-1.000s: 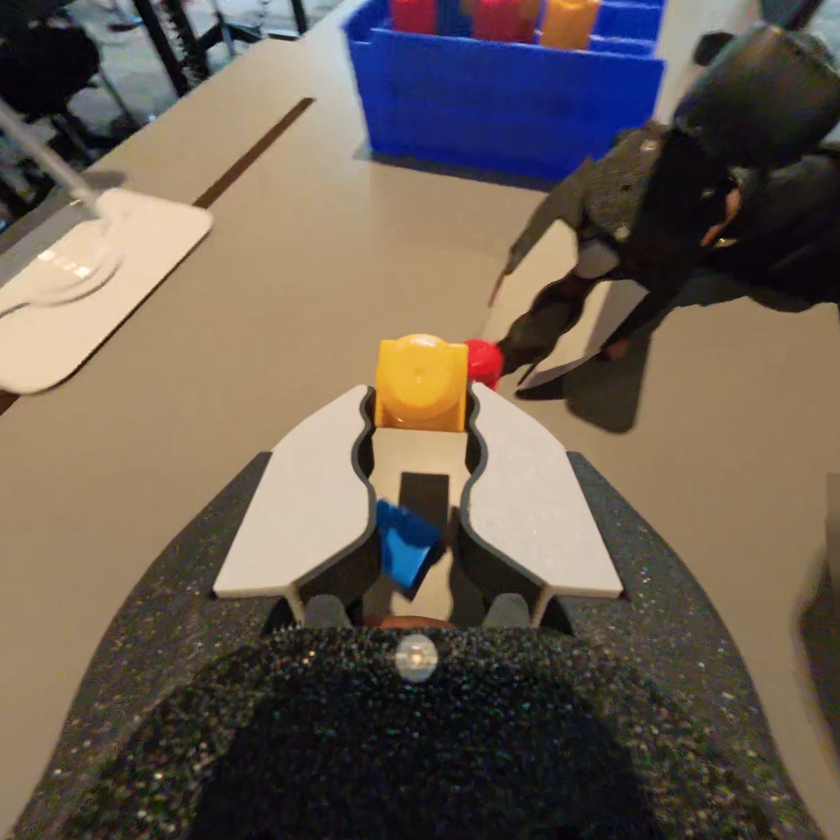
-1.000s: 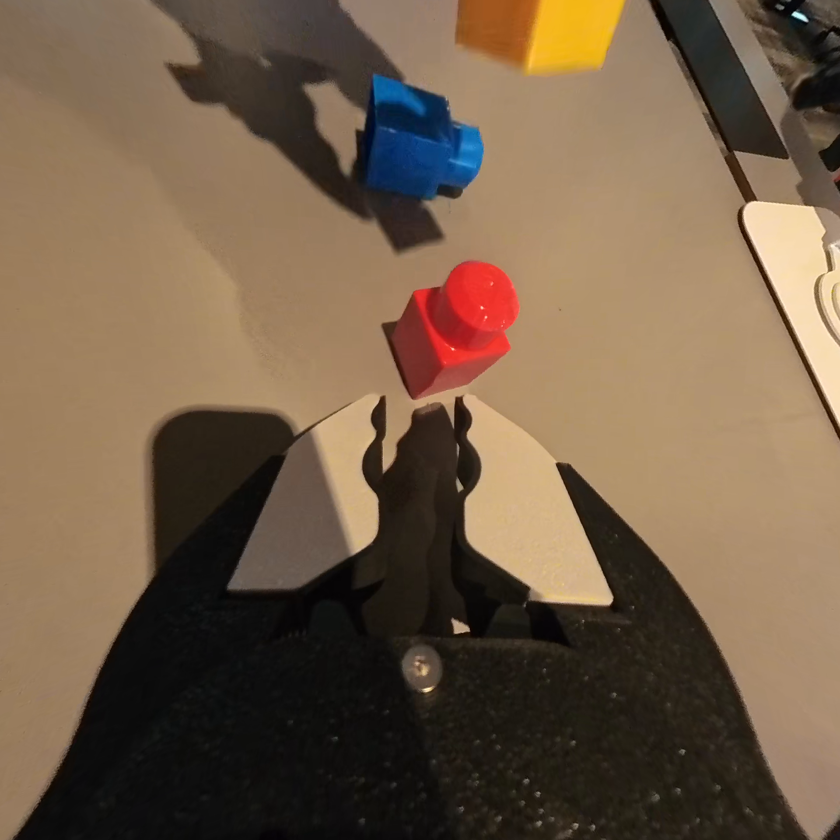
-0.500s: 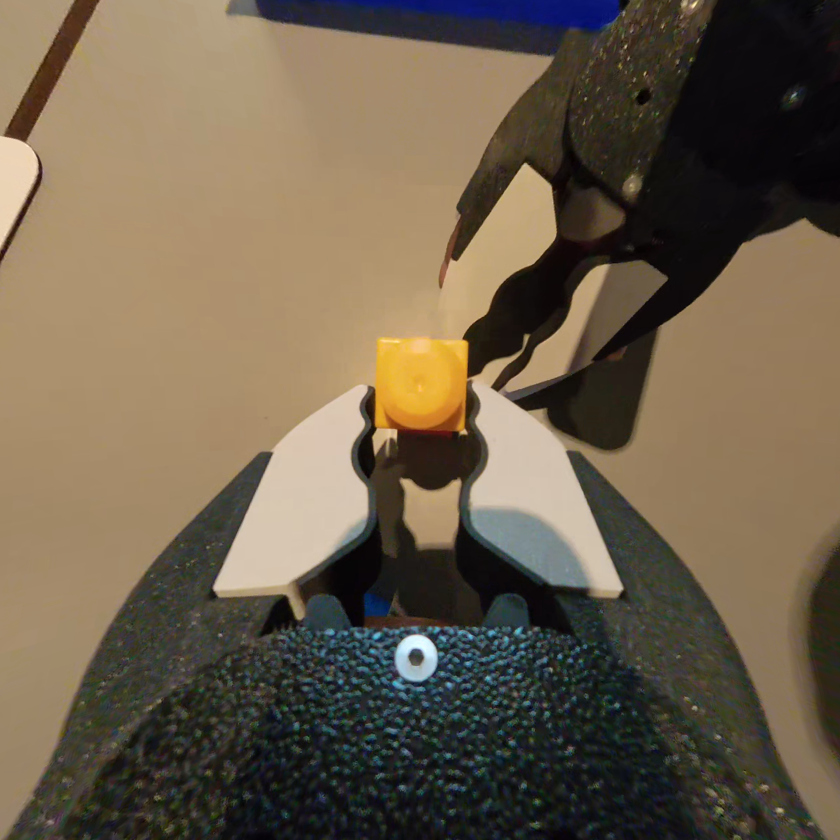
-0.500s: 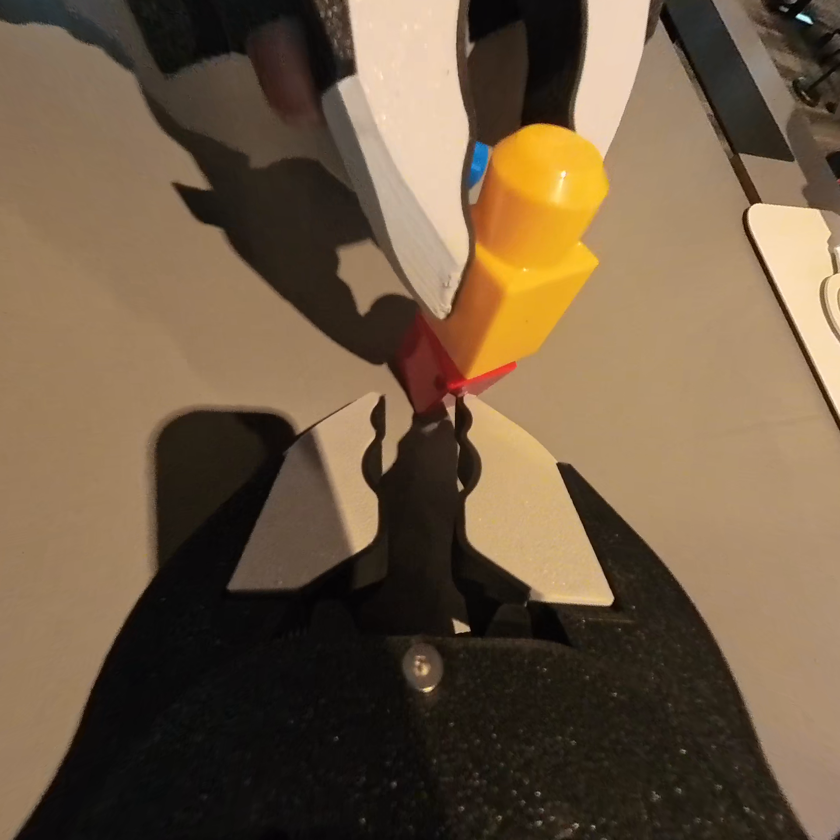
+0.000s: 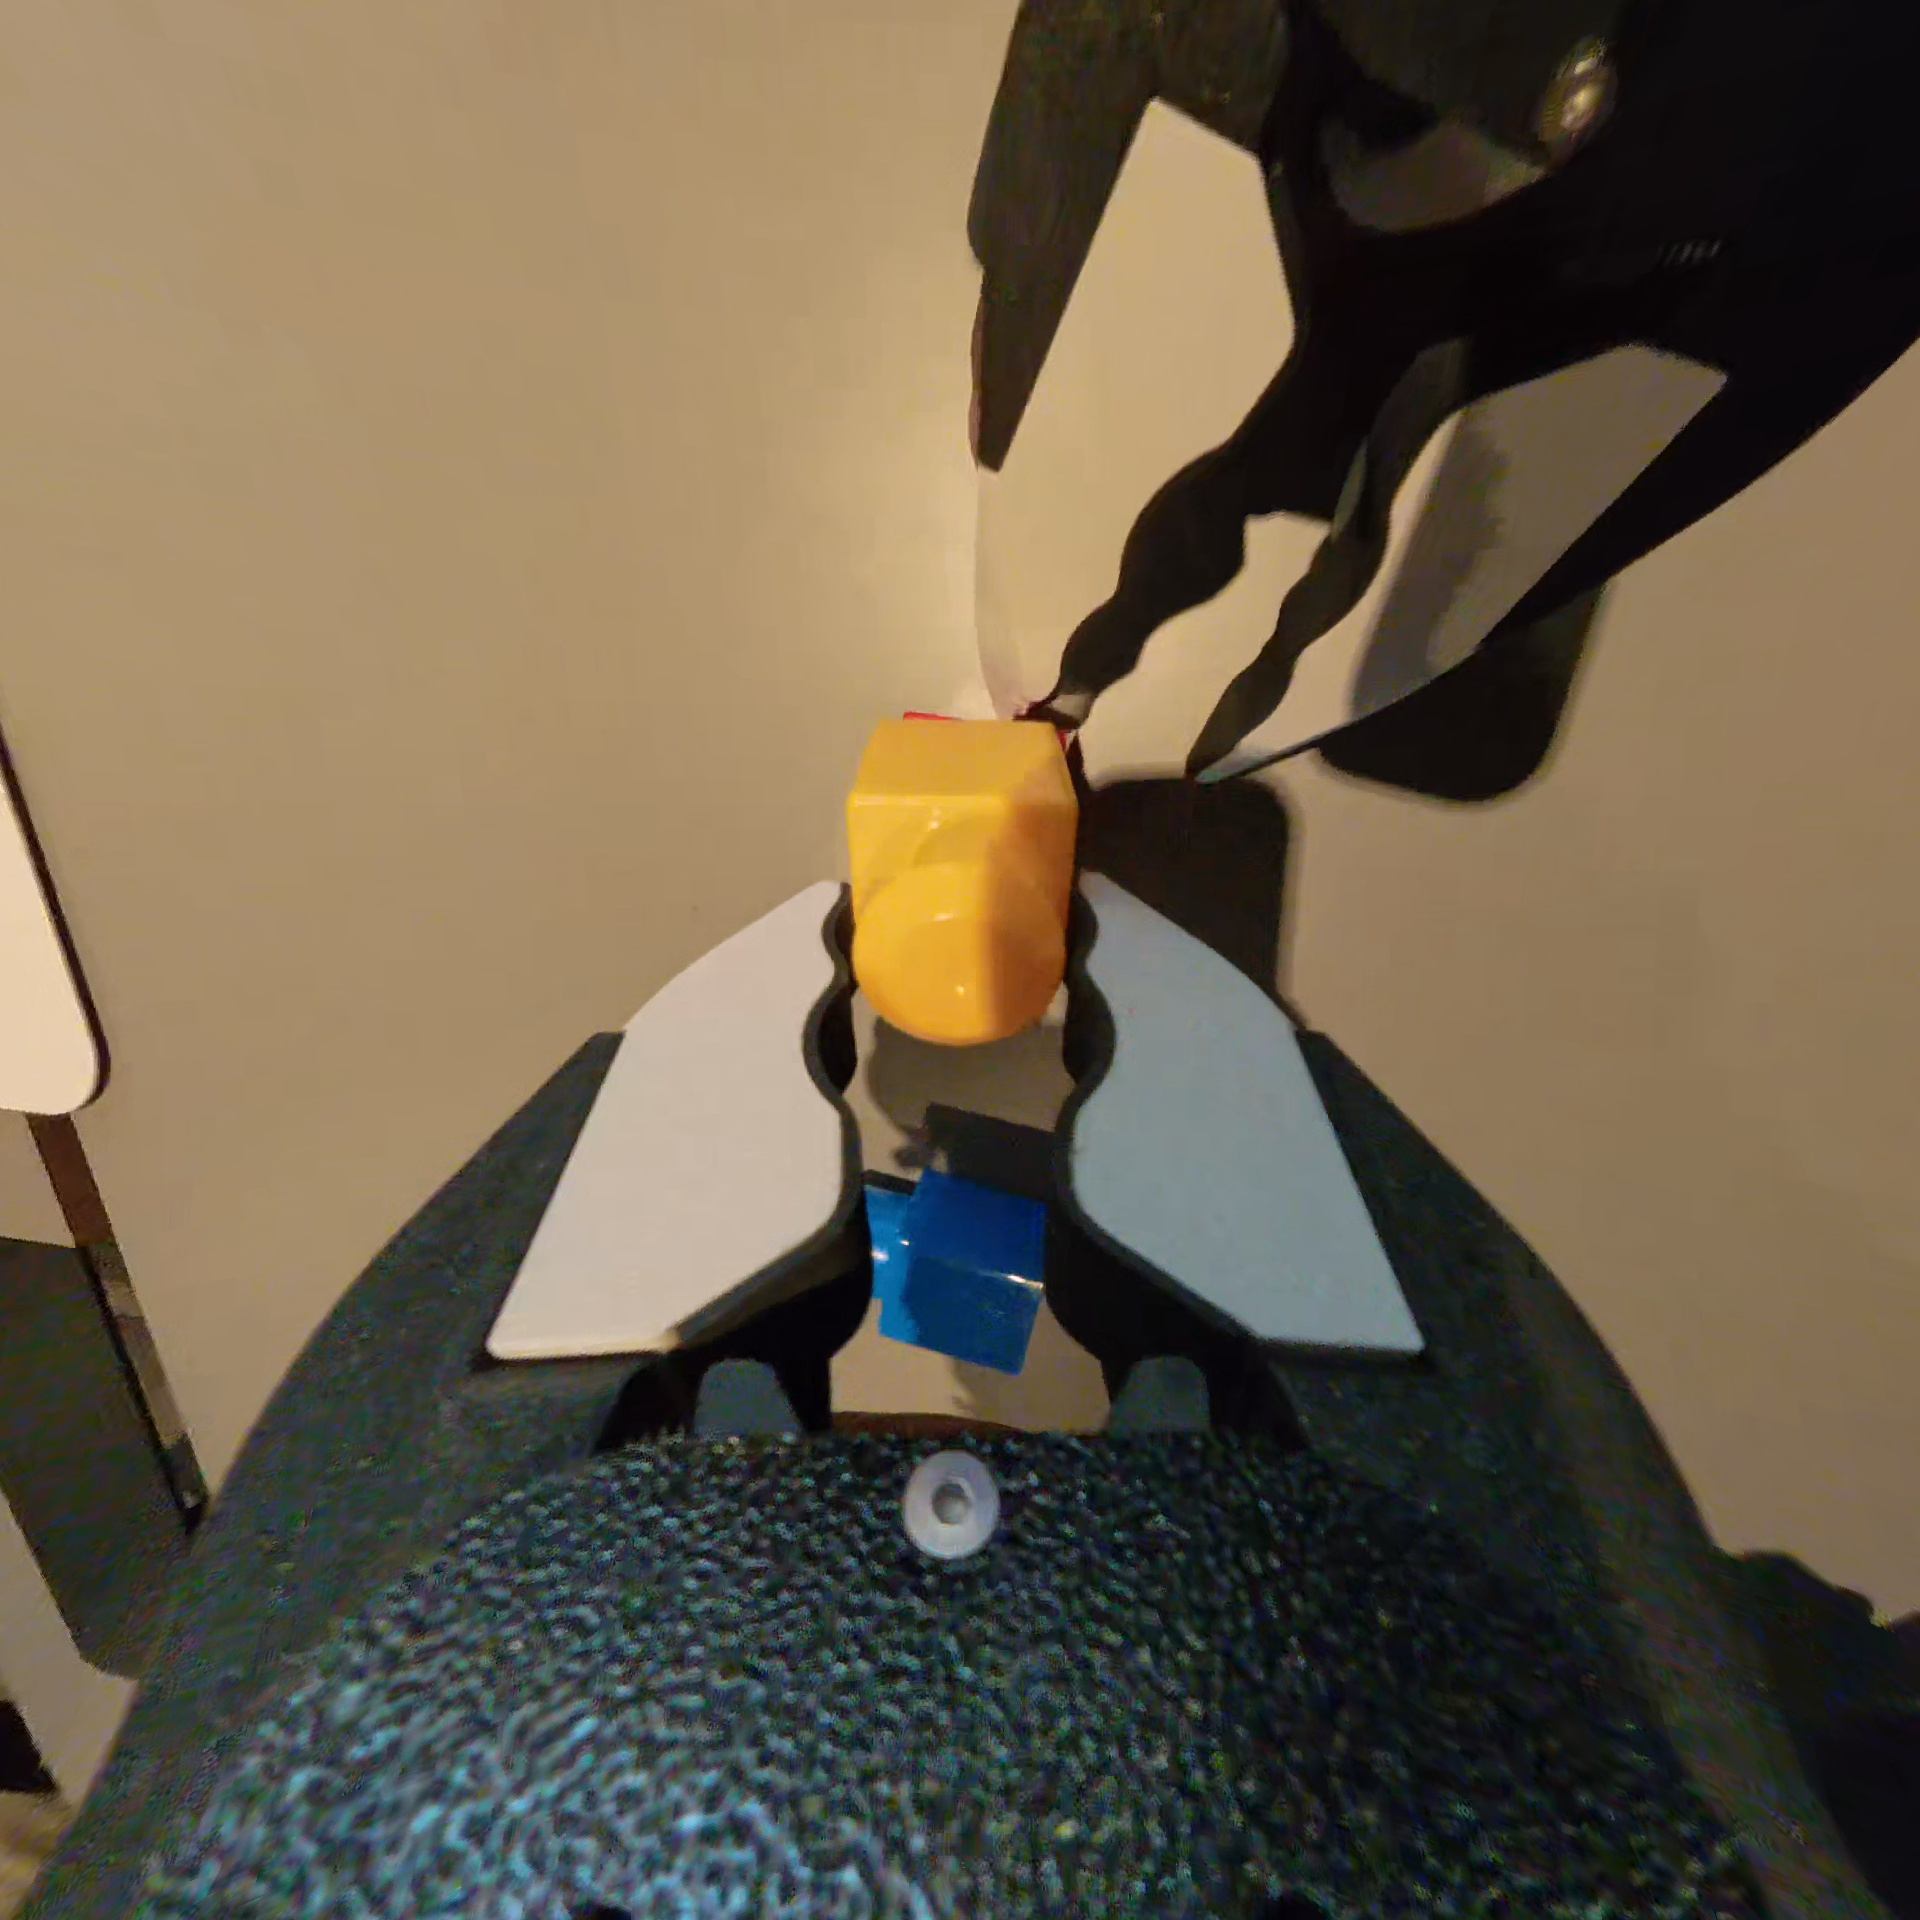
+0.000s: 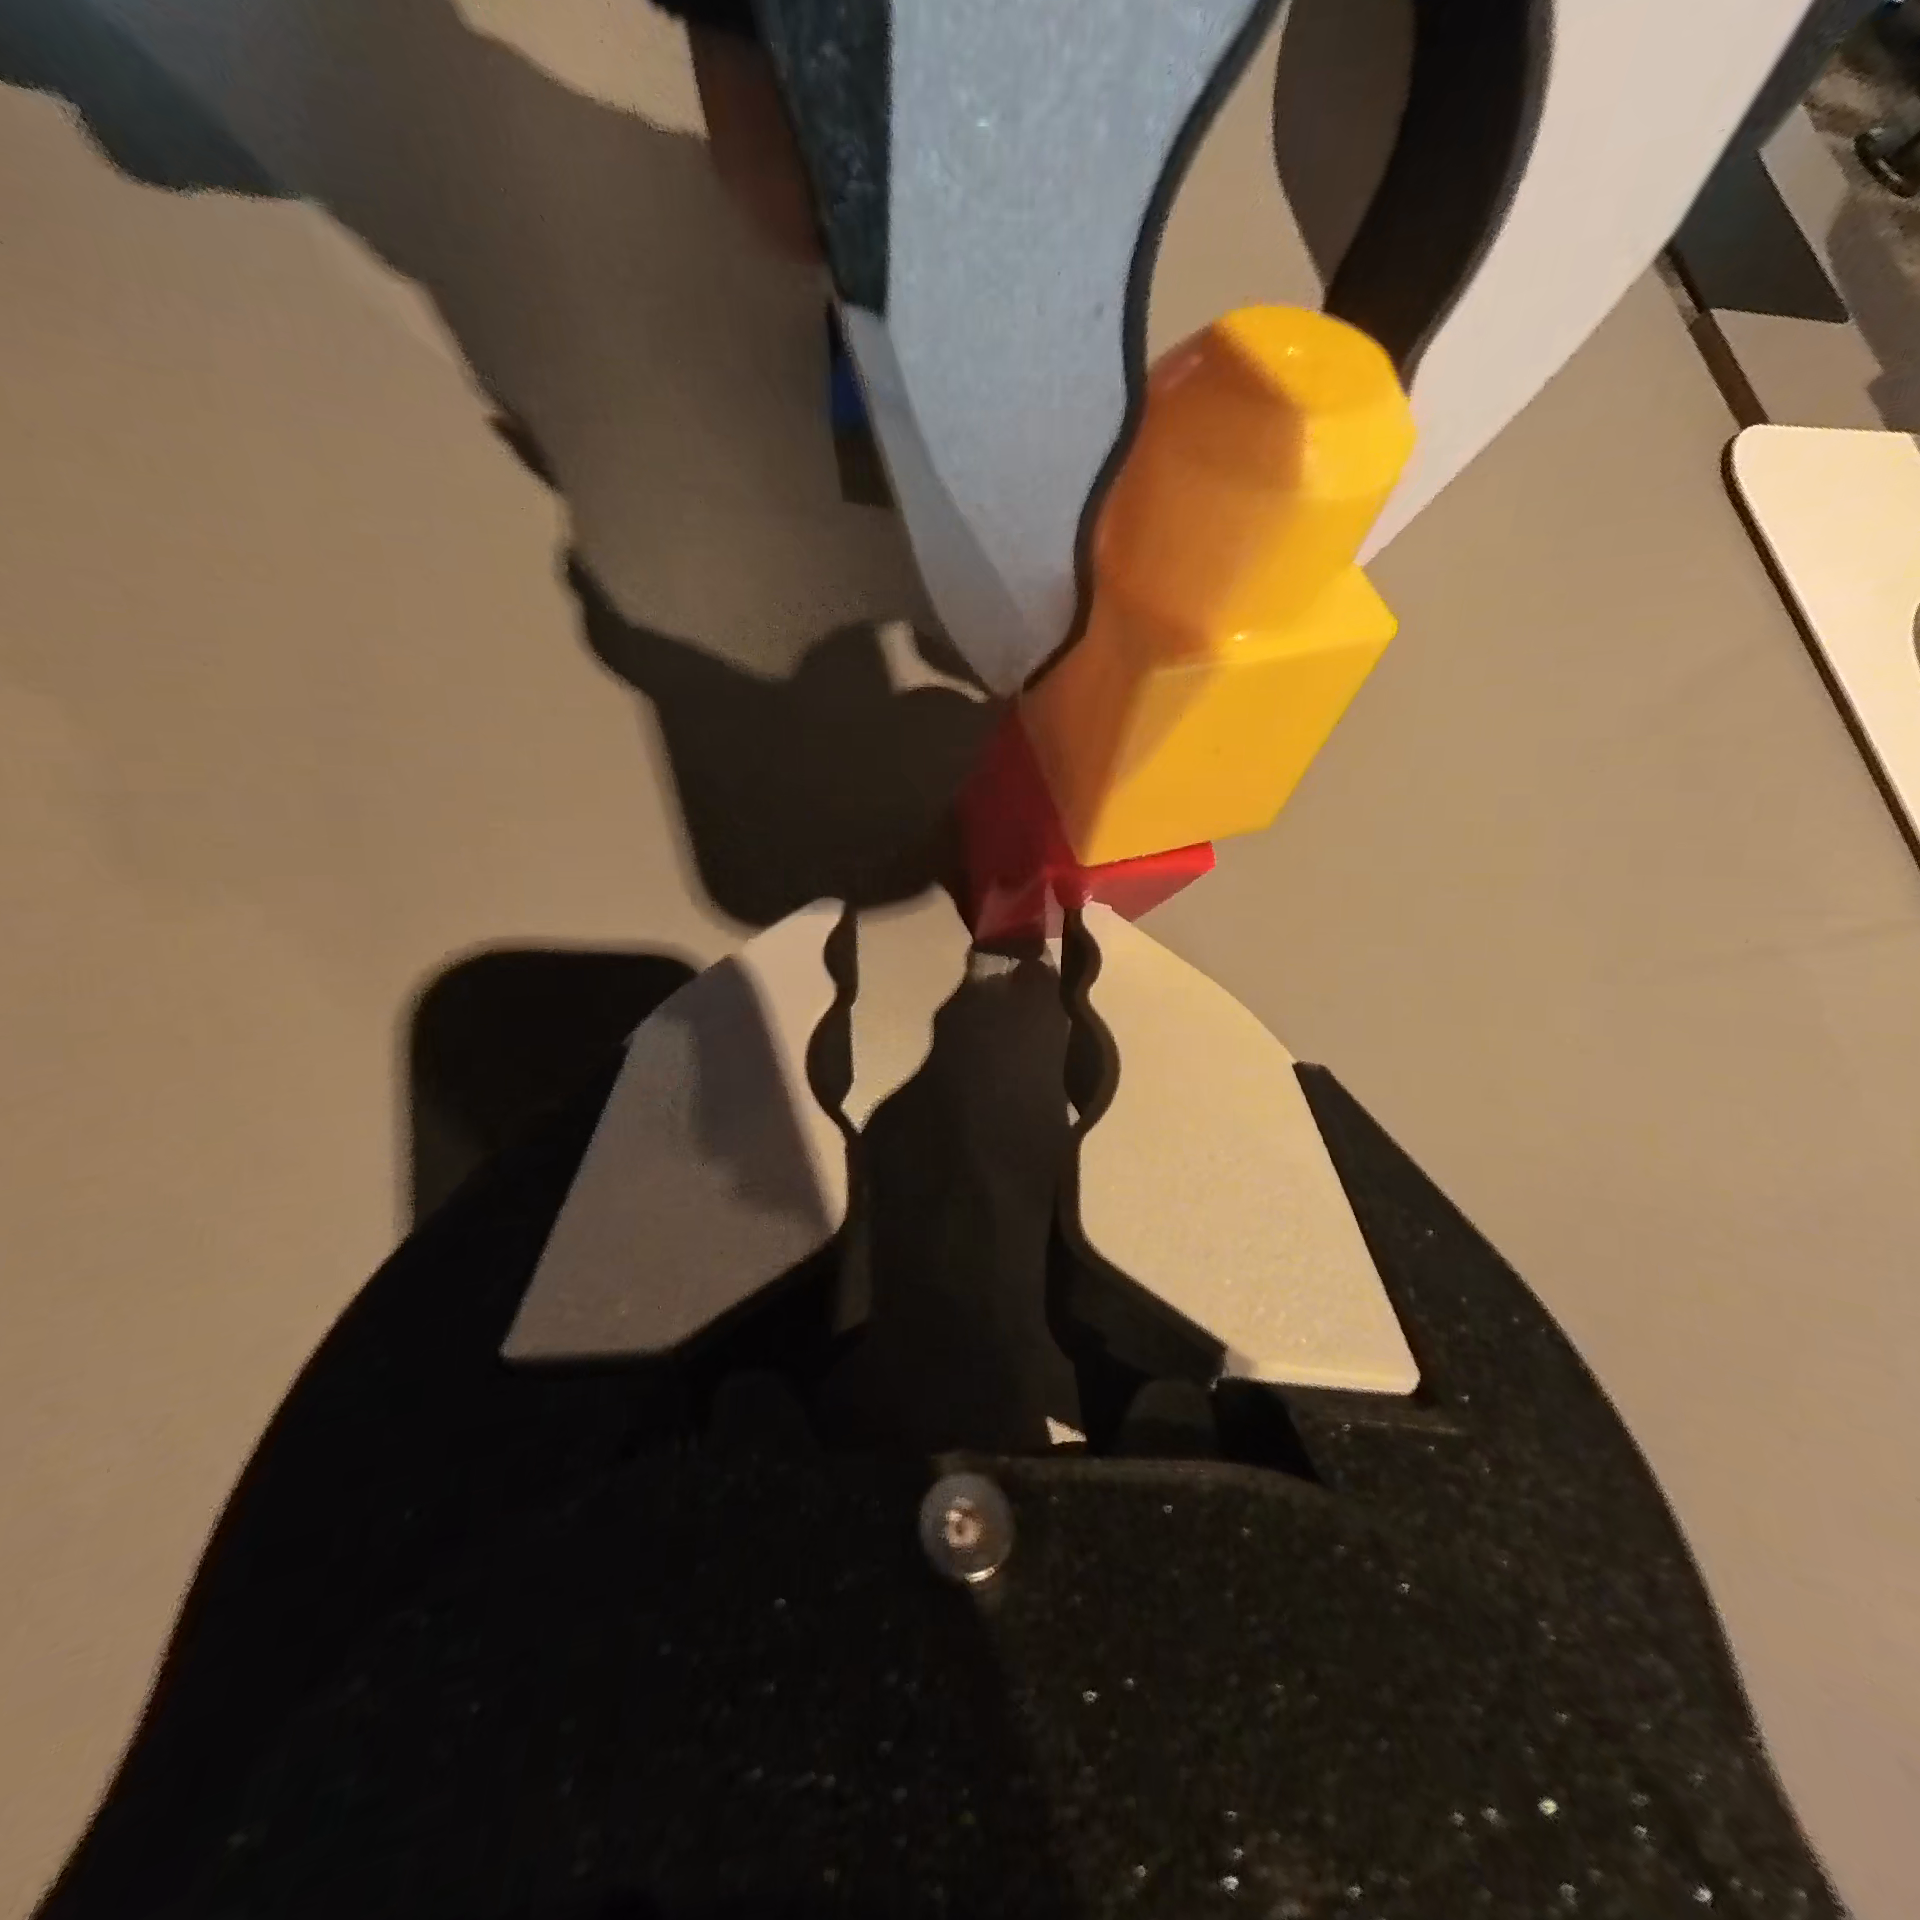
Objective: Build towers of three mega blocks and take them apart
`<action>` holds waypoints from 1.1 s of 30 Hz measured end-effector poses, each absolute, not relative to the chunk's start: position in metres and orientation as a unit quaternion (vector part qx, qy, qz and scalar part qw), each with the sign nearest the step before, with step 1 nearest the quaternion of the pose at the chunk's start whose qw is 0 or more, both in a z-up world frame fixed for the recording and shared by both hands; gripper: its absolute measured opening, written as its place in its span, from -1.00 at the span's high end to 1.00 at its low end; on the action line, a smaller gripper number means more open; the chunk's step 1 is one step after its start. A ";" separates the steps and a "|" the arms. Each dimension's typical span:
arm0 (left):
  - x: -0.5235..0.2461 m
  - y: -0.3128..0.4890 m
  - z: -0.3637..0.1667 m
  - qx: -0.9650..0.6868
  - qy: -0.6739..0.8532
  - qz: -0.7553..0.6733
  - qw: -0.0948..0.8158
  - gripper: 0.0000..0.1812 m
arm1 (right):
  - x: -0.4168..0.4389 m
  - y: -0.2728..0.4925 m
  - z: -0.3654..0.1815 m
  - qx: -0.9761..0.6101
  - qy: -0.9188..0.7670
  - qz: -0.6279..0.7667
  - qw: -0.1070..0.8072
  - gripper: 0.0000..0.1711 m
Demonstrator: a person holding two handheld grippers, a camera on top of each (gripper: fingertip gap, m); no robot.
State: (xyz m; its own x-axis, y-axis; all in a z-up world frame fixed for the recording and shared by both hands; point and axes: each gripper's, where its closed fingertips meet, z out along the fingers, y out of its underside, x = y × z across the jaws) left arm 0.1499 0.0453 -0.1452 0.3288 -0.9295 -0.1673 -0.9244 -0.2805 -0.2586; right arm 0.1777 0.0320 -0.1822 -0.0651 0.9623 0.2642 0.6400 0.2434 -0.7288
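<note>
My left gripper (image 5: pixel 958 904) is shut on a yellow block (image 5: pixel 961 862). The yellow block sits on a red block (image 6: pixel 1003 831) that stands on the tan table, both tilted in the right wrist view. My right gripper (image 6: pixel 961 920) is open with a narrow gap, low at the table. The red block's near corner sits between its tips, and one fingertip (image 5: pixel 1075 696) touches the block. The left gripper (image 6: pixel 1195 623) comes down from above around the yellow block (image 6: pixel 1216 686). A blue block (image 5: pixel 956 1278) lies on its side on the table under my left gripper.
A white rounded board (image 5: pixel 42 935) lies at the left edge of the left wrist view; it also shows in the right wrist view (image 6: pixel 1849 582). A dark strip (image 5: pixel 62 1174) runs along the table beside it.
My left gripper has carried the yellow block down onto the red block and tilted over it. The right gripper has stayed at the red block's near corner with the same gap.
</note>
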 end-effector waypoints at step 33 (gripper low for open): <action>0.168 0.050 -0.150 -0.777 0.555 -0.165 0.246 0.60 | 0.171 0.055 -0.148 -0.596 -0.607 0.344 0.397 0.59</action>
